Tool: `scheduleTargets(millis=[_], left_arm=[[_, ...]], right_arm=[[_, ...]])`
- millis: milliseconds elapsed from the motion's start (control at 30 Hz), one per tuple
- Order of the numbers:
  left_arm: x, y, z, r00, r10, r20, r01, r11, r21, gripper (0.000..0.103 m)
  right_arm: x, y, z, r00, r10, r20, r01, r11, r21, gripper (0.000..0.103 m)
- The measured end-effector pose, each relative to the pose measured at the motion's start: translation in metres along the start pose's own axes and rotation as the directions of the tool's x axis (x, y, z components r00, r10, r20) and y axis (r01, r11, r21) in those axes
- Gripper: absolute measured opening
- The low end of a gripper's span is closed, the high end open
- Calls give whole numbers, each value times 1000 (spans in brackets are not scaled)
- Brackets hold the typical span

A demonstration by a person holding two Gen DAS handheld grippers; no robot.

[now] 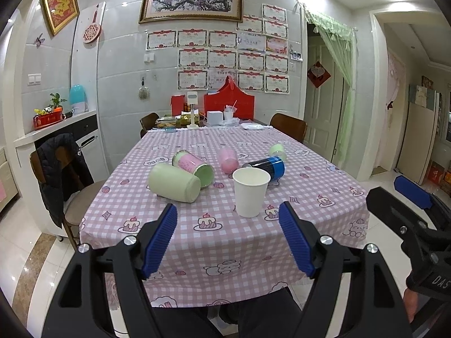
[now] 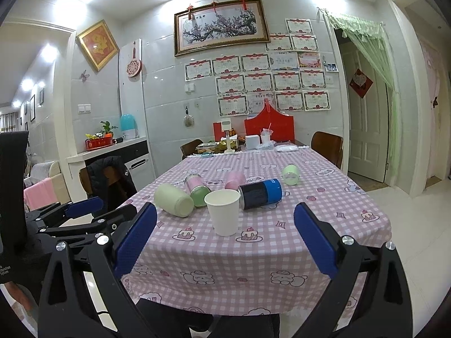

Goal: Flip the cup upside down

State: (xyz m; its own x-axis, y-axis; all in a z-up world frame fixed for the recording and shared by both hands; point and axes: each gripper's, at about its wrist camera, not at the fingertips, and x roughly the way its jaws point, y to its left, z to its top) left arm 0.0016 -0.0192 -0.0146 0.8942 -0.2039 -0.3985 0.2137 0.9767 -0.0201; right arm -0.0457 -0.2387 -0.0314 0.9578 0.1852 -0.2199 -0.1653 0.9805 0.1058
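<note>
A white paper cup stands upright, mouth up, near the front of the table with the pink checked cloth; it also shows in the right wrist view. My left gripper is open and empty, just short of the table's front edge, with the cup ahead and slightly right. My right gripper is open and empty, also in front of the table, with the cup centred ahead between its fingers. The right gripper shows at the right edge of the left wrist view.
Several cups and cans lie on their sides behind the white cup: a pale green cup, a pink-and-green can, a pink cup, a blue-and-black can, a small green cup. Chairs flank the table. Boxes crowd the far end.
</note>
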Motion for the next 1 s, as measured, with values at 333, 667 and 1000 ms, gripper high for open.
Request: scheduleTargets(millis=[333,667,1000], left_arm=[[1,1,-2,1000,1,-5,-1,1000,-3,74],[1,2,-2,1000,-1,0,1,1000,-6,74],[0,0,-2,1000,-4,1,4,1000,-1,74]], right_arm=[[1,-2,1,1000,1,-5,-1,1000,10,94],[1,-2,1,1000,5,-7,-5,1000,11,94],[2,-2,1,1000,8,-7,-7,1000,13,94]])
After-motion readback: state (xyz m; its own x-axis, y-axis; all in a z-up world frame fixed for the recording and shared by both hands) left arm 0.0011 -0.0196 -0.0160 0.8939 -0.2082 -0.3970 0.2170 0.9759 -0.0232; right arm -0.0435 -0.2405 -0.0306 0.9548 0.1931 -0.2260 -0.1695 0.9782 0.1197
